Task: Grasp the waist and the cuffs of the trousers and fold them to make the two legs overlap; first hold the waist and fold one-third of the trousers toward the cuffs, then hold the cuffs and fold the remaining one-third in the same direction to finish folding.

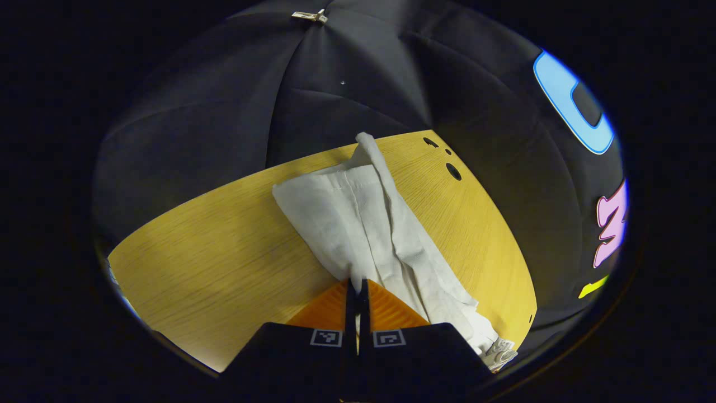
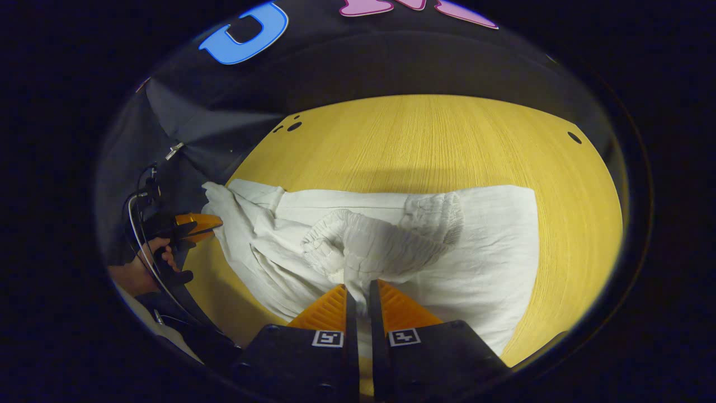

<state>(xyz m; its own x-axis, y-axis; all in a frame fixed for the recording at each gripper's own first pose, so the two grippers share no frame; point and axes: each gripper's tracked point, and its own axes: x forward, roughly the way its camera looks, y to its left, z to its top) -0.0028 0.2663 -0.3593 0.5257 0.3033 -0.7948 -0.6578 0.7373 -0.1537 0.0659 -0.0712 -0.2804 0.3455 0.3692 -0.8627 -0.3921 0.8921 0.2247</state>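
Here the pale off-white cloth trousers [image 2: 481, 235] lie spread on the yellow wood-grain surface [image 2: 425, 140], crumpled and partly doubled over.

Right gripper view: the right gripper [image 2: 358, 294] has its jaws nearly together, pinching a fold of the trousers at the gathered elastic waistband [image 2: 386, 238], which is bunched and raised just ahead of the fingertips. The flat cloth extends to the right of the waistband; the legs trail off to the left toward the surface edge. At far left the left gripper [image 2: 210, 224] sits at the leg end of the trousers, held by a hand [image 2: 142, 268] with a cable looping past it. Contact with the cloth looks likely there, but cannot be confirmed from this view.

Left gripper view: the left gripper [image 1: 358, 285] has its jaws closed with a thin edge of the trousers [image 1: 347, 218] caught between the tips. The cloth runs away from the tips in a long band, with one twisted strip lifting toward the far surface edge. Small dark round holes [image 1: 453, 170] mark the surface [image 1: 224, 252] near its far corner.
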